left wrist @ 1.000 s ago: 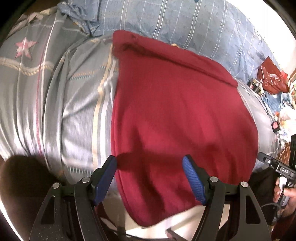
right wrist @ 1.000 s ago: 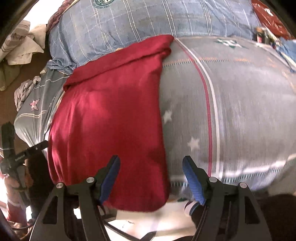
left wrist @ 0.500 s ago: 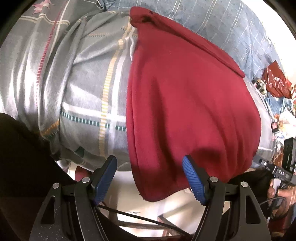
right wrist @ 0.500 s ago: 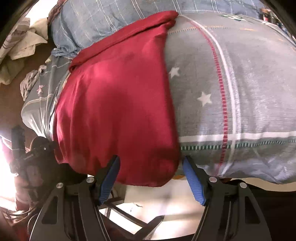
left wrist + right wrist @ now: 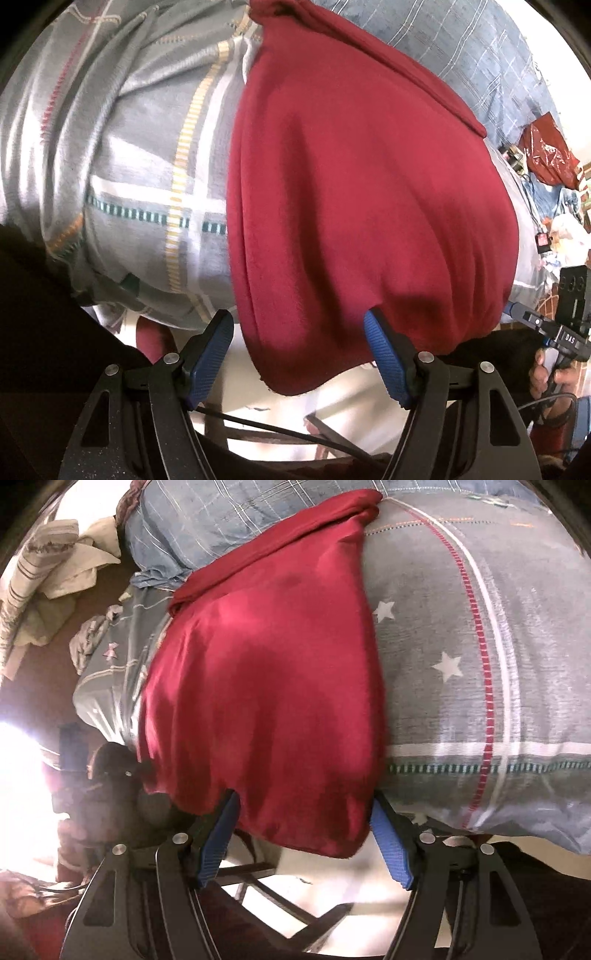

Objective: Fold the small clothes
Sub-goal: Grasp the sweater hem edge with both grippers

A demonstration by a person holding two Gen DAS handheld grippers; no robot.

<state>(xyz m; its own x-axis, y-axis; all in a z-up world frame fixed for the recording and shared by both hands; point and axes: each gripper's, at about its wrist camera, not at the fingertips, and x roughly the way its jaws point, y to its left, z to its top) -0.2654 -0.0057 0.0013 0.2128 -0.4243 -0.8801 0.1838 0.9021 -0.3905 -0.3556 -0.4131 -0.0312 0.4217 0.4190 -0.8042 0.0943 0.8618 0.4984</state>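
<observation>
We work over a bed covered by a grey bedsheet [image 5: 147, 155] with white, yellow and red stripes, a band of teal dashes near its edge, and white stars [image 5: 447, 666] showing ahead of our right jaws. Beyond it lies a blue plaid blanket [image 5: 454, 48]. In the right wrist view a heap of pale clothes [image 5: 48, 587] sits on the brown floor far to the left of the jaws; in the left wrist view a red plastic bag [image 5: 550, 155] lies far off to the right.

The red garment [image 5: 362, 192] is spread flat across the sheet, its far edge rolled into a thick ridge against the blanket, its surface drawn in soft lengthwise creases. Its near hem hangs over the bed edge and dips between both pairs of jaws.

Our left gripper [image 5: 299, 354] stands wide apart, the hem's corner drooping between its blue pads without being pinched. Our right gripper [image 5: 304, 834] is likewise spread, with the other hem corner hanging between its fingers, unclamped. The cloth covers the tips of both right fingers.
</observation>
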